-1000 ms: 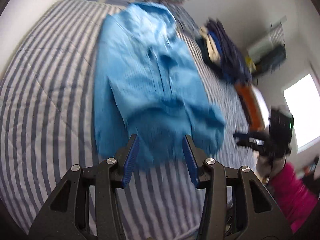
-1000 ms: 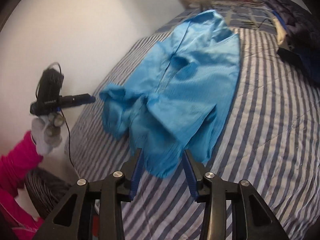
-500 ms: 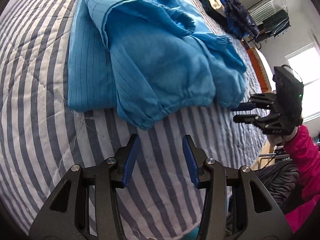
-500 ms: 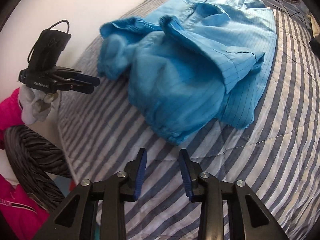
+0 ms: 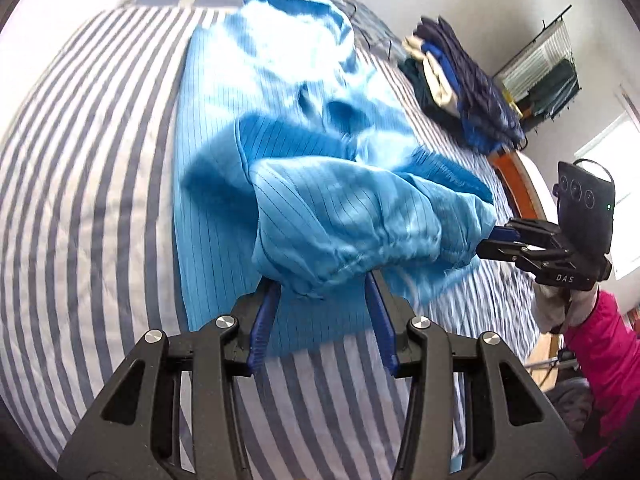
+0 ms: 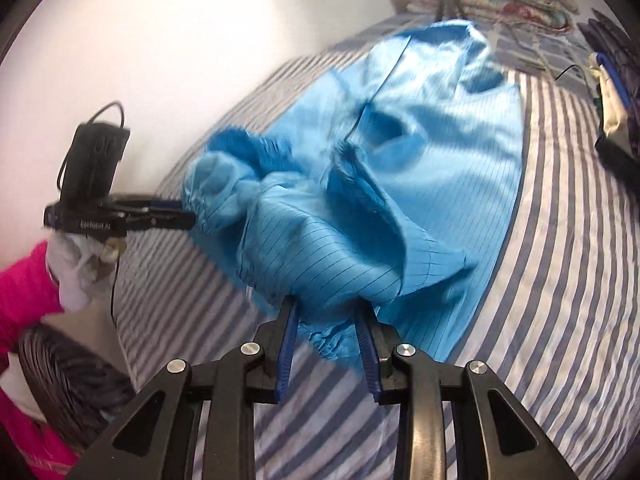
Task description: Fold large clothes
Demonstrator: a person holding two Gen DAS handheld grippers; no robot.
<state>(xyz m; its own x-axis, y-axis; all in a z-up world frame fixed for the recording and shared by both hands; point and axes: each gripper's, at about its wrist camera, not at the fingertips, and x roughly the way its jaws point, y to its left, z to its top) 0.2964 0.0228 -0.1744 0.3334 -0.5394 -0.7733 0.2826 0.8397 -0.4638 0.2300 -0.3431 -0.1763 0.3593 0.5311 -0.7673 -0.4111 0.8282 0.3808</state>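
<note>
Gripping the blue garment [image 5: 320, 208] hem now, both tools [image 5: 322, 280] [image 6: 326, 312], previously apart and empty.

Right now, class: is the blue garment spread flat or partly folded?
Partly folded: the blue garment lies on the striped bed, its near gathered hem lifted over the flat part.
</note>
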